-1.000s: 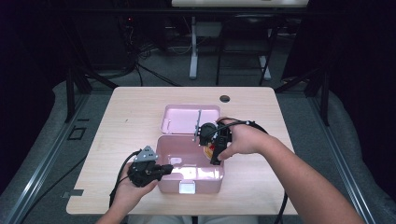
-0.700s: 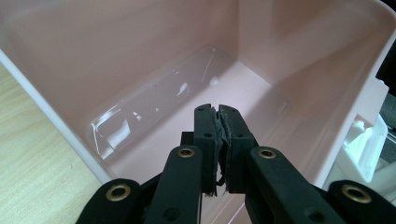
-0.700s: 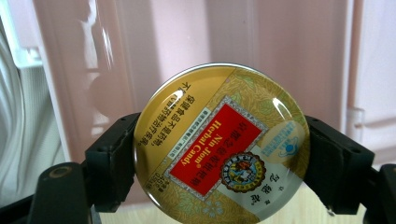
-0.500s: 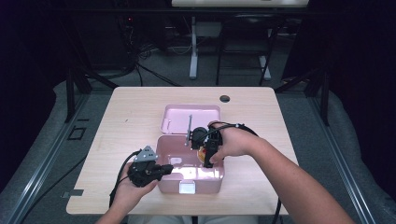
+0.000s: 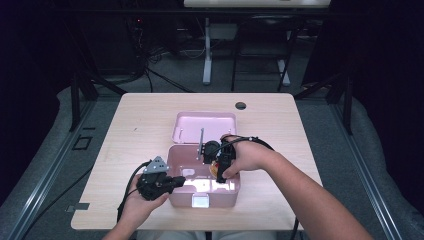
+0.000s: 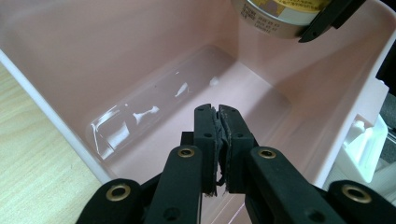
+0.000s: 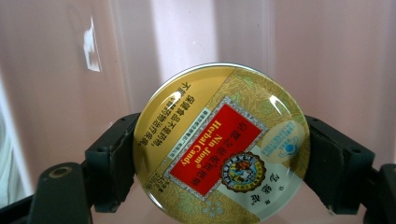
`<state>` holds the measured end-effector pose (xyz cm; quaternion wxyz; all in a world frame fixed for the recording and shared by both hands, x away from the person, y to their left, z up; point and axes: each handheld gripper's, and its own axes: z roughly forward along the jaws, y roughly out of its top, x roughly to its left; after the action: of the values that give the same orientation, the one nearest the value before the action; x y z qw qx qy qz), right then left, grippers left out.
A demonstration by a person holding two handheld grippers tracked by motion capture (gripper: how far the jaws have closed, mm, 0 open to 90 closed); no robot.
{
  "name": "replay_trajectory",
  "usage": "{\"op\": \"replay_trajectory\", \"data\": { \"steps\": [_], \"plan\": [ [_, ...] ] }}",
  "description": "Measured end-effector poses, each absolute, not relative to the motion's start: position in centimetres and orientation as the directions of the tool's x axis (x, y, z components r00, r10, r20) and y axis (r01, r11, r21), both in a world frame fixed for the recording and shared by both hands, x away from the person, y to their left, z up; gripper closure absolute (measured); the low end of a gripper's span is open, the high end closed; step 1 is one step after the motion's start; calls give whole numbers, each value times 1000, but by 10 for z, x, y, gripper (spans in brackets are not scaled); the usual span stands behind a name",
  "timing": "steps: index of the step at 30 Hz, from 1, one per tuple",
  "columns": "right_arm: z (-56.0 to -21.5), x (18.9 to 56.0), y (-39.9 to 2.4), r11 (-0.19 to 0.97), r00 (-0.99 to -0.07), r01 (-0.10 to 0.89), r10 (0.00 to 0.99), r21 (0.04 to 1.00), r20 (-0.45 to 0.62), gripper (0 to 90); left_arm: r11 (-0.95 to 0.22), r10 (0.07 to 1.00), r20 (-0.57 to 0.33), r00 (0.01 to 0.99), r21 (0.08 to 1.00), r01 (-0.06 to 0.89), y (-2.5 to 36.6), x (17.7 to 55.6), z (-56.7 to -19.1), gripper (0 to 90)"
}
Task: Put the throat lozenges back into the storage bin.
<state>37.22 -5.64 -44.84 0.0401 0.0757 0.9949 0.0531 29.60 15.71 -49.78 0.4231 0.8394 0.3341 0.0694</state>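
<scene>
1. Over a pale wooden surface (image 5: 130,130), the right gripper (image 5: 218,169) carries a round candy tin (image 7: 220,142) down into an open pink box (image 5: 180,200), its jaws clamped on the tin's rim from two opposite sides.

2. The tin hangs inside the box near its right-hand wall, above the floor; from these views it cannot be told whether it touches bottom yet.

3. Gripping by the rim leaves the printed lid bare and facing the right gripper's own camera, and probably lets the tin be set down without the jaws fouling the box floor.

4. In the left gripper view the tin (image 6: 280,16) shows side-on at the top, its silver wall and gold edge tilted rather than level, so it is likely being lowered at a slant.

5. Being round, the tin has no long axis across its face; its short axis runs through the lid, pointing back along the right gripper toward the hand.

6. The red label runs diagonally across the lid, its lettering turned sideways in the right gripper view.

7. The left gripper (image 6: 218,112) sits with jaws closed together on nothing, poking over the box's left wall, apparently bracing the box so it does not slide.

8. The box's lid (image 5: 205,125) lies flipped open behind it, keeping the mouth clear for the delivery.
</scene>
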Motion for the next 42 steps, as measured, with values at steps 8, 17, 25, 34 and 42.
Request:
{"op": "replay_trajectory", "data": {
  "steps": [8, 17, 25, 34, 42],
  "plan": [
    [-451, 375, -57, 983, -983, 148, 158, 107, -89, 199, -419, 620, -165, 767, 757, 501, 157, 296, -498, 864],
    [-464, 378, -58, 985, -986, 148, 154, 89, -62, 199, -413, 623, -165, 765, 761, 500, 157, 296, -498, 864],
    [-475, 380, -57, 988, -988, 141, 145, 67, -45, 199, -416, 621, -167, 766, 758, 503, 157, 296, -498, 864],
    [-490, 383, -57, 987, -988, 146, 148, 63, -30, 200, -416, 621, -166, 766, 758, 502, 157, 296, -498, 864],
    [-496, 383, -56, 988, -990, 138, 140, 65, -28, 200, -417, 622, -165, 766, 758, 502, 157, 296, -498, 864]
  ]
}}
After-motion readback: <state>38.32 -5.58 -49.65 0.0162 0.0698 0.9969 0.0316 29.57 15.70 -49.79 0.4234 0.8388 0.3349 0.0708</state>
